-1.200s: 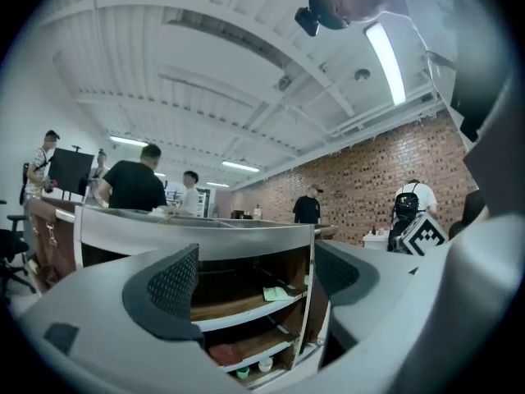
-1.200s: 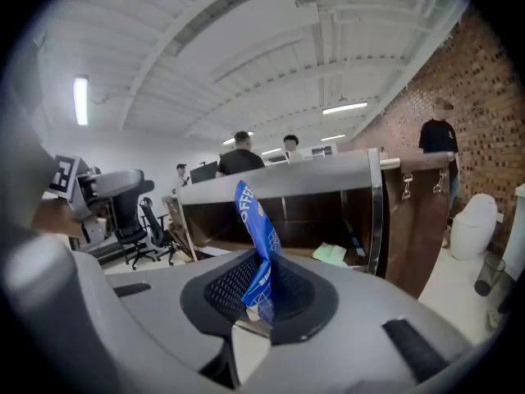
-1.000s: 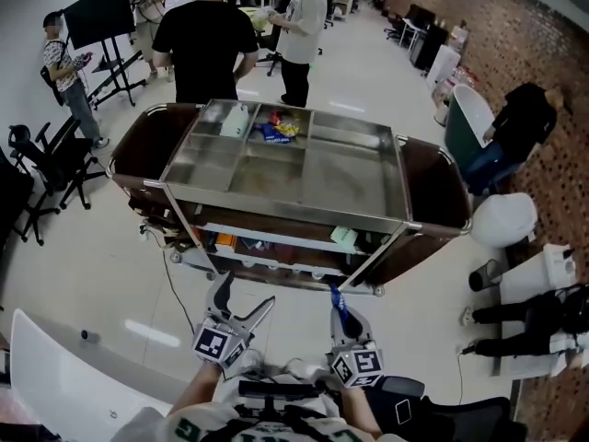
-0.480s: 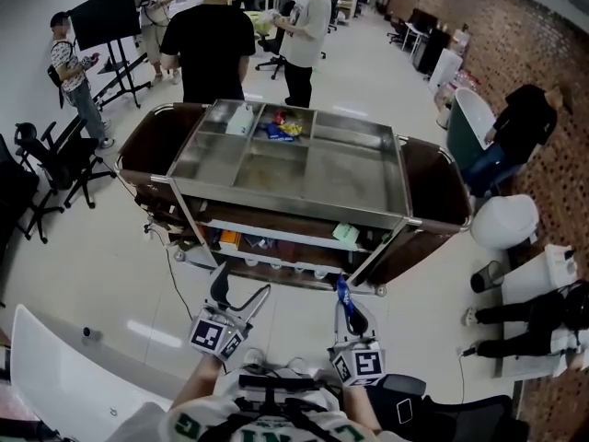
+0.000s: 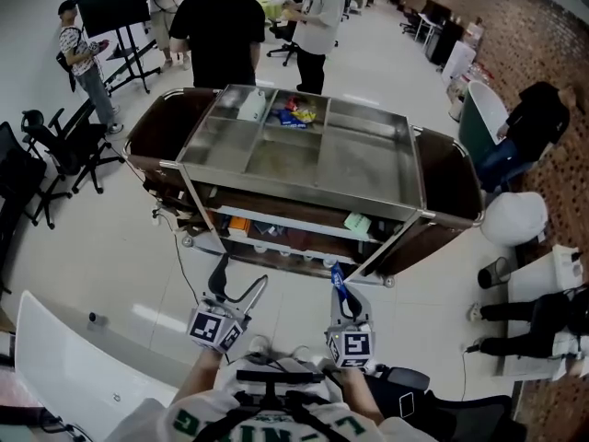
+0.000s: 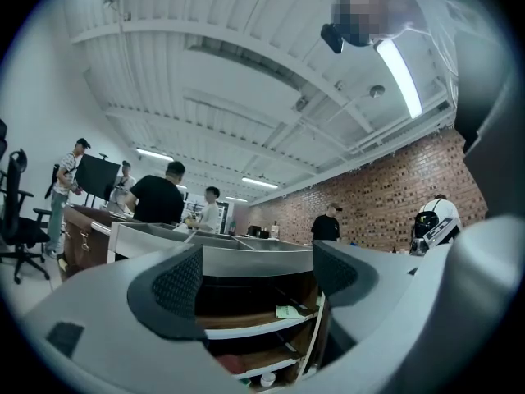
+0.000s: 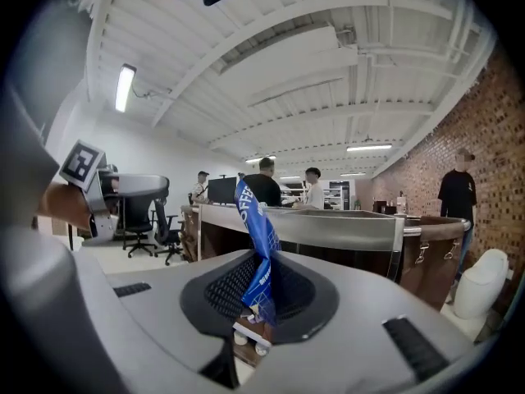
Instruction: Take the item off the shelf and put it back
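While its jaws pinch a blue packet [image 7: 250, 212] lettered "OFFEE", the right gripper [image 5: 338, 282] hangs just short of the cart's [image 5: 368, 168] front edge; the left gripper [image 5: 241, 284] gapes empty beside it.

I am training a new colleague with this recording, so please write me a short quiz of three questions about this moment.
1. True or false: the left tongs are open and empty.
2. The packet pinched in the right tongs is: A) red, B) blue, C) green.
3. Fill in: the snack packets lie in the cart's top tray, in the row ___ from the person holding the tongs.
Key: 1 true; 2 B; 3 farthest.
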Motion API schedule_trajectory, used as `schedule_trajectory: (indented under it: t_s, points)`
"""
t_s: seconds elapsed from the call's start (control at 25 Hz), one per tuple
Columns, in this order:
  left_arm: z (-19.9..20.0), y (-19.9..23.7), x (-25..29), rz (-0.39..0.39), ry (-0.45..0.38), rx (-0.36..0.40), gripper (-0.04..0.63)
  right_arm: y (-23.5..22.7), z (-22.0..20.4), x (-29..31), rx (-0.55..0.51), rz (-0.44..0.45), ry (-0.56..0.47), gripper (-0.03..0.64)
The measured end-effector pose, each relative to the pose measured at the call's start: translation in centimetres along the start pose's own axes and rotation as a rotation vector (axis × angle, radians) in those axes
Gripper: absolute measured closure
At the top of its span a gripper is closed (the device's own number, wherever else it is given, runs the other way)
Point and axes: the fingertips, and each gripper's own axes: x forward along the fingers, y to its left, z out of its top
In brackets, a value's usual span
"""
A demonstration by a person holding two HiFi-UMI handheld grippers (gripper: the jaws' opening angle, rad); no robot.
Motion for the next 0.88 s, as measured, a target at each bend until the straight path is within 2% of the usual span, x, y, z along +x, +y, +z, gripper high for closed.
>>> schedule_trajectory:
  t_s: [0.16,0.24,0.52,0.76,0.88]
  points:
    - [-2.1,2.2,-0.7,0.034,0.003,0.034,0.192,0.8,-3.7,4.7,-0.187,0.016,0.122,0.565]
    - [-2.1,2.3,-0.6,0.033,0.018,0.034,0.192,0.4,-6.6,7.4,-0.248,0.012,0.174,0.565]
    - [-2.3,3.4,0.2,0.070,0.083,0.007,0.196,-4.3,-13.7,19.0,-0.274,-0.053,0.321,0.562]
    - [-4.7,4.5,1.2,0.090,0.152,0.016,0.198,-8.9,-18.5,28.2,-0.261,-0.101,0.430,0.561]
    - [-5.5,5.7,1.3,0.118,0.179,0.005,0.198,-10.5,-20.7,31.8,-0.362,-0.094,0.498,0.560]
